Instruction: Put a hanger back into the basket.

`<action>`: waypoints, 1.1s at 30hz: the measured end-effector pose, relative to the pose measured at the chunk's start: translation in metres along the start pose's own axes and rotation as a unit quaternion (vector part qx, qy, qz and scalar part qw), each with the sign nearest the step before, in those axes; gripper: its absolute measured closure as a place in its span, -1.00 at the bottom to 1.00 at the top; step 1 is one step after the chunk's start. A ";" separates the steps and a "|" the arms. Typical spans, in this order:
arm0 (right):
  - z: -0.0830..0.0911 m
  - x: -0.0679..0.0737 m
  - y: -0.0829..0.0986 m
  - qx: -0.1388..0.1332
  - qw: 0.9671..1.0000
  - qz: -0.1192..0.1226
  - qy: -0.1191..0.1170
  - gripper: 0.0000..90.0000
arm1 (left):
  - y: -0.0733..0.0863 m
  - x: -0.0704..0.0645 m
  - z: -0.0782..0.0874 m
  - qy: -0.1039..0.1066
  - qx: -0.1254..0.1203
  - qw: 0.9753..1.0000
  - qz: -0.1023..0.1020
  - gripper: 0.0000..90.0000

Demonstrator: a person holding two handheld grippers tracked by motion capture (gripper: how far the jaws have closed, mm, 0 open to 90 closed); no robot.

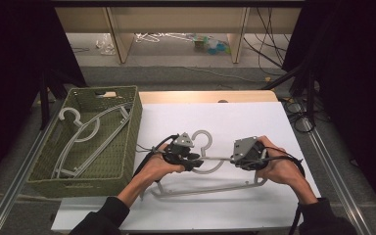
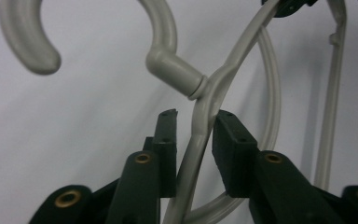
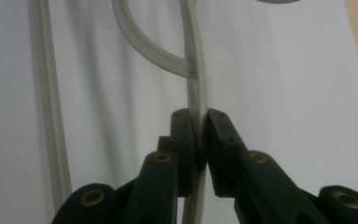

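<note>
Hanger (image 1: 210, 166): pale grey plastic, on the white sheet (image 1: 254, 205), mid-table, just in front of person. Hook (image 1: 203, 137) points away from person; lower bar (image 1: 210, 190) nearest them.
Hanger, left gripper view: hook (image 2: 161, 51) curls up top, neck joins the arm just beyond the jaw tips; inner curved brace and lower bar at right.
Hanger, right gripper view: arm (image 3: 196, 70) runs straight up from the jaws, curved brace meets it above them; lower bar at far left.
L gripper (image 1: 188, 157): held in left hand (image 1: 154, 166), on hanger's arm just by the neck. Jaws part open; arm passes between them (image 2: 193, 140), right jaw looks to touch it, small gap on the left one. Not clamped tight.
R gripper (image 1: 245, 155): held in right hand (image 1: 279, 169), on same arm further toward hanger's right end. Jaws squeezed onto the arm (image 3: 198, 140), both pads against it, no gap seen.
Grippers: facing each other, near, w/ the hanger arm spanning between.
Basket (image 1: 132, 132): green woven, left of sheet, touching its edge. Holds more grey hangers (image 1: 85, 134) lying flat; looks like two, count unsure.
Table (image 1: 205, 96): wood edge shows beyond sheet's far side.
Bkgd: floor w/ cables (image 1: 269, 39), wooden frame legs, some clutter – too small to tell.
</note>
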State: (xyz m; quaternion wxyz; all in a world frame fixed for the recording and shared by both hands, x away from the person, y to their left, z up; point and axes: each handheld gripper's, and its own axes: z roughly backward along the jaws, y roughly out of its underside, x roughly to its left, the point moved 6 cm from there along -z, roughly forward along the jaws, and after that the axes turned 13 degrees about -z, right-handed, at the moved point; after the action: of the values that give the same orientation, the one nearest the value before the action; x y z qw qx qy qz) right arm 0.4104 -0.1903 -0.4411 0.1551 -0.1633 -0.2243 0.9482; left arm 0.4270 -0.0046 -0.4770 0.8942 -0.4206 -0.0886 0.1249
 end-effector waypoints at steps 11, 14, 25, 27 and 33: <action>-0.001 -0.004 -0.001 -0.009 1.000 0.010 0.023 0.74 | -0.008 -0.014 0.012 -0.004 0.019 0.997 -0.070 0.80; 0.001 -0.008 -0.003 -0.023 0.999 -0.012 0.027 0.58 | -0.009 -0.013 0.016 -0.016 0.016 0.998 -0.059 0.80; 0.035 -0.009 -0.013 -0.141 0.972 -0.184 0.050 -0.14 | -0.011 0.001 0.053 -0.050 -0.008 0.998 0.039 0.80; 0.040 -0.008 -0.013 -0.161 0.968 -0.187 0.048 -0.18 | -0.011 0.002 0.064 -0.071 -0.010 0.996 0.045 0.80; 0.052 0.001 -0.008 -0.199 0.955 -0.219 0.029 -0.21 | -0.017 0.003 0.095 -0.088 -0.045 0.992 0.073 0.80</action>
State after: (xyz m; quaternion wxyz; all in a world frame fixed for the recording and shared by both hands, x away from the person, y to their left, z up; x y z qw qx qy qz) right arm 0.3914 -0.2027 -0.3938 0.3295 -0.1657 -0.4337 0.8221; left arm 0.4071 0.0551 -0.4042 0.8516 -0.4531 -0.1420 0.2222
